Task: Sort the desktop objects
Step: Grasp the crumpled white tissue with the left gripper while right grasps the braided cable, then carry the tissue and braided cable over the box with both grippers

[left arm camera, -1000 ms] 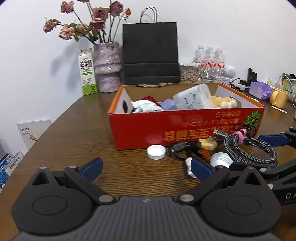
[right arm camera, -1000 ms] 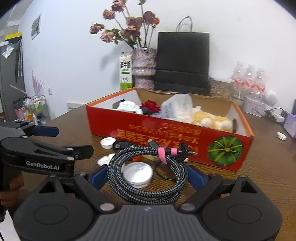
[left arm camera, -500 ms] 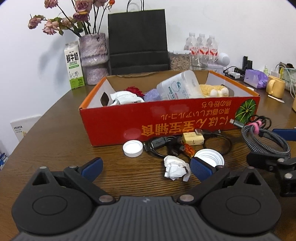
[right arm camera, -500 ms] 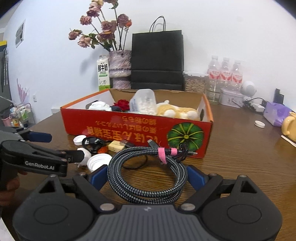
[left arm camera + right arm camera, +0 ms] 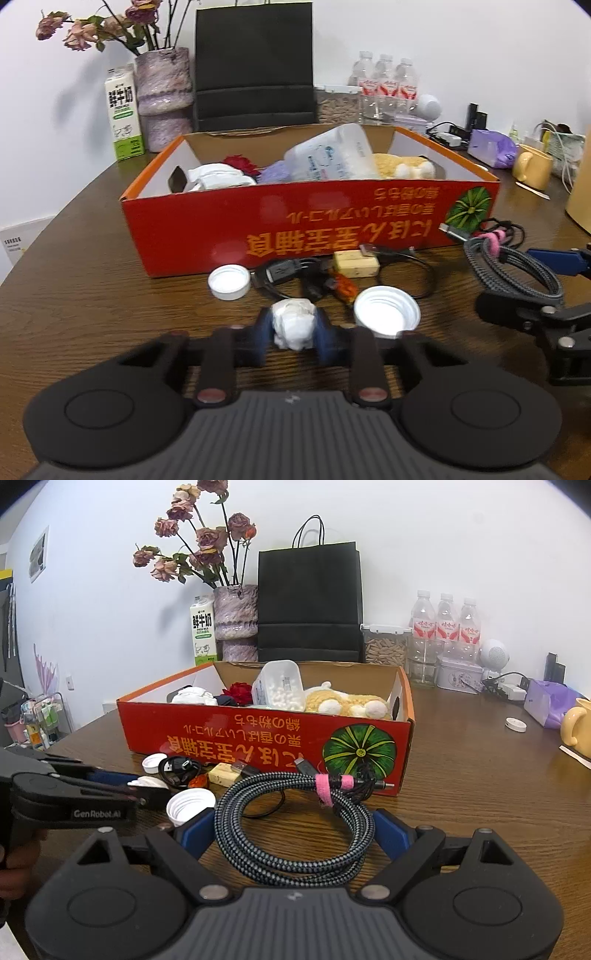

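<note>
A crumpled white paper ball [image 5: 295,321] lies on the brown table in front of the red cardboard box [image 5: 295,229]. My left gripper [image 5: 293,331] is closing on it, with both blue pads pressed against its sides. It appears low at the left of the right wrist view as well, the left gripper [image 5: 147,788]. My right gripper [image 5: 295,829] holds a coiled braided cable [image 5: 232,819] tied with a pink strap, which fills the wide gap between its pads. The cable [image 5: 517,269] also shows at the right of the left wrist view.
A small white cap [image 5: 229,281], a large white lid [image 5: 386,312], a black USB cable [image 5: 291,273] and a pale block [image 5: 355,263] lie before the box. Behind it stand a black bag [image 5: 308,602], a vase [image 5: 236,620], a milk carton [image 5: 203,631], bottles [image 5: 445,624] and a yellow mug [image 5: 578,725].
My left gripper has moved up to the paper ball and its jaws have closed from wide open onto it. The right gripper has shifted slightly with the cable still in it.
</note>
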Demonstrator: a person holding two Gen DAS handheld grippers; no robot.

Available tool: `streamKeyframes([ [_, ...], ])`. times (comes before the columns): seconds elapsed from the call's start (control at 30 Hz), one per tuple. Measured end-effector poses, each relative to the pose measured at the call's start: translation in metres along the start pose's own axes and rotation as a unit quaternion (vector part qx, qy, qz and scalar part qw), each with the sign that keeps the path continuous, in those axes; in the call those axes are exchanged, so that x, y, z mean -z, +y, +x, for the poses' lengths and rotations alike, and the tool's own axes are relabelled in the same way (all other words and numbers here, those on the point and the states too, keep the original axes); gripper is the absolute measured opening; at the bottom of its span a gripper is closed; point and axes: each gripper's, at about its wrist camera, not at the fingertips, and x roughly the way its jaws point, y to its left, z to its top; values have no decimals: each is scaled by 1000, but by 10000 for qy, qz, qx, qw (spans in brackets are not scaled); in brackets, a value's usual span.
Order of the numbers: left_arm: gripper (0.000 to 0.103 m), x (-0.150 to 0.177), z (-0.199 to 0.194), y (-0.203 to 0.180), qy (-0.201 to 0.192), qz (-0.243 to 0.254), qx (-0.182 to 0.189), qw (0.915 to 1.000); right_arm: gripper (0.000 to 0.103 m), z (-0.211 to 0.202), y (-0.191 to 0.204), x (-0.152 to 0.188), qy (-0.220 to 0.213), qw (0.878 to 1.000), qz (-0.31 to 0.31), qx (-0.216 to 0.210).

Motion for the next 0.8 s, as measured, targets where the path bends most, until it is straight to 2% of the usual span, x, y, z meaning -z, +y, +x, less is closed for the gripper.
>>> streamKeyframes([
  [0.2, 23, 2, -5, -1, -63, -10, -19, 10000, 89, -1, 1, 0, -25, 10000, -5, 1],
  [0.4, 23, -3, -17, 3, -288, -13, -27, 9996, 89, -6, 0, -3, -112, 9999, 0, -17],
  [0.8, 24, -45, -36, 12, -1049, -109, -77, 9944, 89, -20, 2, -40, -700, 9973, -218, 48],
])
